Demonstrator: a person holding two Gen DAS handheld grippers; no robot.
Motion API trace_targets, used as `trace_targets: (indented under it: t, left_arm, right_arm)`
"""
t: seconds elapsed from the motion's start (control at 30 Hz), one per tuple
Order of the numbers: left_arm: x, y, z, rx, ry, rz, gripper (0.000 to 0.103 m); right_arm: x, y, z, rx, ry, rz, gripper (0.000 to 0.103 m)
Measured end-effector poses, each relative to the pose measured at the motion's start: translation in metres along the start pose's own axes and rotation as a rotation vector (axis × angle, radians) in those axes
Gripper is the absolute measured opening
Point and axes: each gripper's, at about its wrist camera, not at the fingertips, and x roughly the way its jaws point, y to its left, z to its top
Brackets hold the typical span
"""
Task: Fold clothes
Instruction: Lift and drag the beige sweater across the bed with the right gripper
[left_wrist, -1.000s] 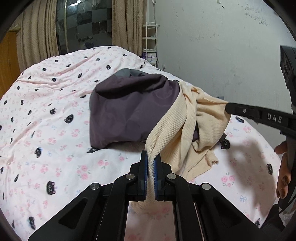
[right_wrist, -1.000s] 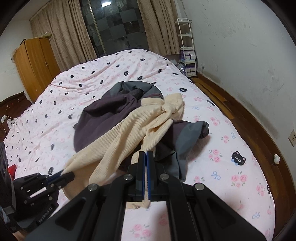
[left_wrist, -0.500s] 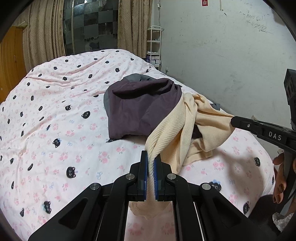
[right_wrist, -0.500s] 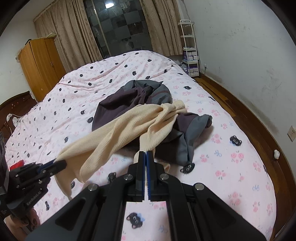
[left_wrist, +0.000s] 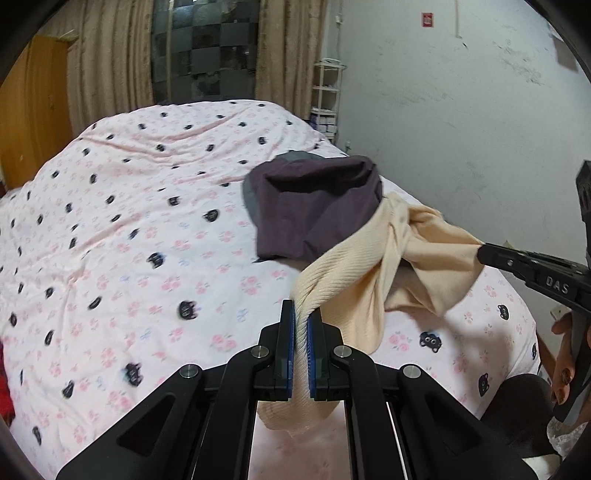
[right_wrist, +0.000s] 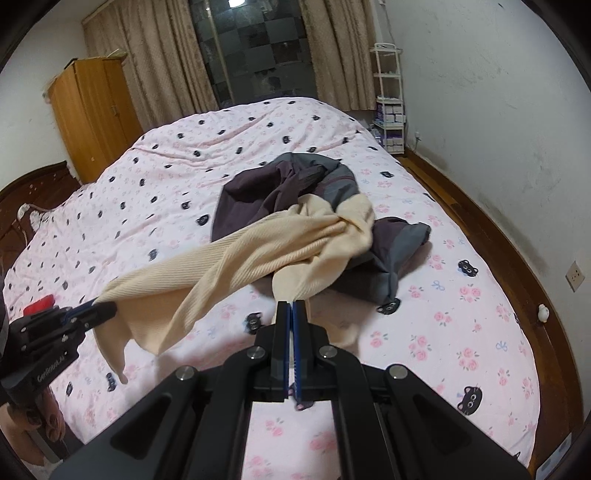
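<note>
We hold the cream ribbed garment in both tongs: the left tongs are nearly closed with a bunched ribbed edge pinched between the blue pads, and the right tongs are clamped tight on another gathered part of the same cloth. The garment hangs stretched between the two grips above the bed, while its middle is twisted and draped over the dark purple-and-grey garment heaped further up the bed. By our judgement the step in hand is pulling the cream piece clear of the dark heap so that it can be spread. The next move calls for lifting and drawing both grips apart until the twist comes out, then laying the cloth flat on the open flowered sheet nearer to us.
</note>
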Motion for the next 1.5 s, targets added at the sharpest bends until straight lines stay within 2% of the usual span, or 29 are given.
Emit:
trace_targets:
  t: [0.3, 0.53, 0.93, 1.17, 1.37, 1.5]
  left_arm:
    - [-0.026, 0.057, -0.021, -0.065, 0.014, 0.083, 0.005]
    - [-0.047, 0.111, -0.042, -0.13, 0.043, 0.17, 0.005]
    - [-0.085, 0.207, -0.085, -0.245, 0.082, 0.345, 0.005]
    - [-0.086, 0.25, -0.106, -0.277, 0.121, 0.425, 0.005]
    - [-0.077, 0.256, -0.122, -0.271, 0.143, 0.465, 0.006]
    - [-0.071, 0.261, -0.133, -0.299, 0.162, 0.465, 0.006]
  right_arm:
    - [-0.011, 0.066, -0.007, -0.081, 0.021, 0.077, 0.002]
    - [-0.001, 0.133, -0.019, -0.156, 0.075, 0.176, 0.002]
    - [0.019, 0.24, -0.016, -0.255, 0.123, 0.343, 0.002]
    - [0.041, 0.289, -0.062, -0.314, 0.248, 0.436, 0.002]
    - [0.055, 0.316, -0.114, -0.416, 0.313, 0.427, 0.002]
    - [0.059, 0.331, -0.142, -0.485, 0.334, 0.412, 0.002]
